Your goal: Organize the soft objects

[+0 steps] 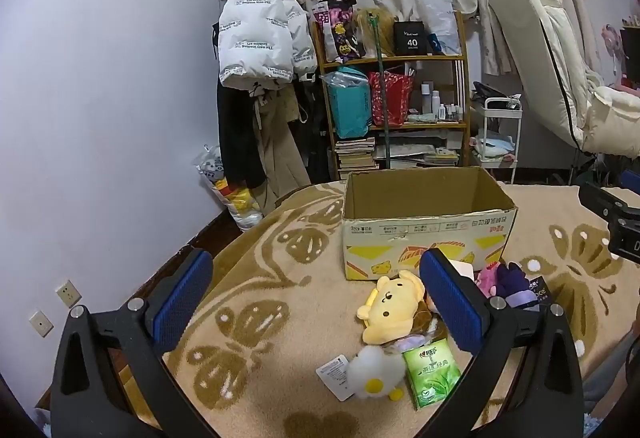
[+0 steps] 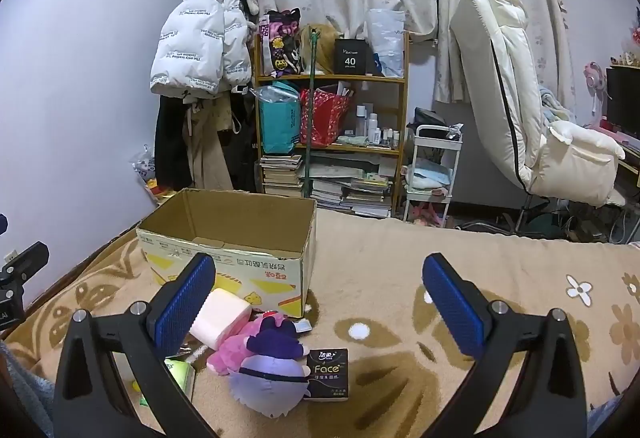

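Observation:
An open cardboard box [image 1: 428, 234] [image 2: 224, 250] stands on a beige patterned blanket. In front of it lie a yellow bear plush [image 1: 390, 308], a white fluffy chick toy [image 1: 374, 378], a green tissue pack [image 1: 432, 372] [image 2: 180, 372], a purple and pink plush [image 1: 510, 284] [image 2: 264, 362], a pale pink tissue roll [image 2: 222, 316] and a black tissue pack [image 2: 329, 374]. My left gripper [image 1: 316, 286] hovers open above the yellow bear and the chick. My right gripper [image 2: 318, 292] hangs open above the purple plush. Nothing sits between either pair of fingers.
The blanket [image 2: 440, 270] stretches bare to the right of the box. Beyond its far edge stand a wooden shelf [image 1: 400, 58] packed with bags and books, a coat rack with a white jacket [image 1: 260, 34], a small white cart [image 2: 432, 166] and a cream recliner [image 2: 520, 110].

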The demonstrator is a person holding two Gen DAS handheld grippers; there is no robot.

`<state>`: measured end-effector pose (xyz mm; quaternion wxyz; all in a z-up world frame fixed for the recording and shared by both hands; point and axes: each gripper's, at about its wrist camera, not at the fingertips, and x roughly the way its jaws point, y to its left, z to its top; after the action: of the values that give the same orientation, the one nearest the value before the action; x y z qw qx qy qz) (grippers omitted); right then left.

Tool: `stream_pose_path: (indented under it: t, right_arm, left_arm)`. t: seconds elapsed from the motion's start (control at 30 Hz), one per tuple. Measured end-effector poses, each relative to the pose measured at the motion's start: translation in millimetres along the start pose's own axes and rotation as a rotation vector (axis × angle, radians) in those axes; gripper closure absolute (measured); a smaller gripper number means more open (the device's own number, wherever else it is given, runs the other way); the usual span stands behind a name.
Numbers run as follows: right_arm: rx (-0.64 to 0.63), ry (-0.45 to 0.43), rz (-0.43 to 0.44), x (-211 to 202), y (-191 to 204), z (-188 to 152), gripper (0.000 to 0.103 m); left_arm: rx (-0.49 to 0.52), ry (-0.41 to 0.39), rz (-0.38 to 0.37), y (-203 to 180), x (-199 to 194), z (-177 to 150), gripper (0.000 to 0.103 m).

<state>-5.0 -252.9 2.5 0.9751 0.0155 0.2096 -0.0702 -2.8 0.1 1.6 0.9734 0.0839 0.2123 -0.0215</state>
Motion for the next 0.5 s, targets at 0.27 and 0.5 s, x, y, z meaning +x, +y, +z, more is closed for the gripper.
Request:
stream_pose_path:
  t: [0.27, 0.5]
  right_arm:
    - [0.001, 0.0, -0.003, 0.4, 0.5, -0.3, 0.0]
    - [0.002, 0.0, -0.003, 0.6, 0.4, -0.8, 0.0]
  left_arm:
    - [0.001, 0.001, -0.001, 0.1, 0.6, -1.0, 0.001]
    - [0.002, 0.004, 0.001, -1.2, 1.9, -1.5, 0.001]
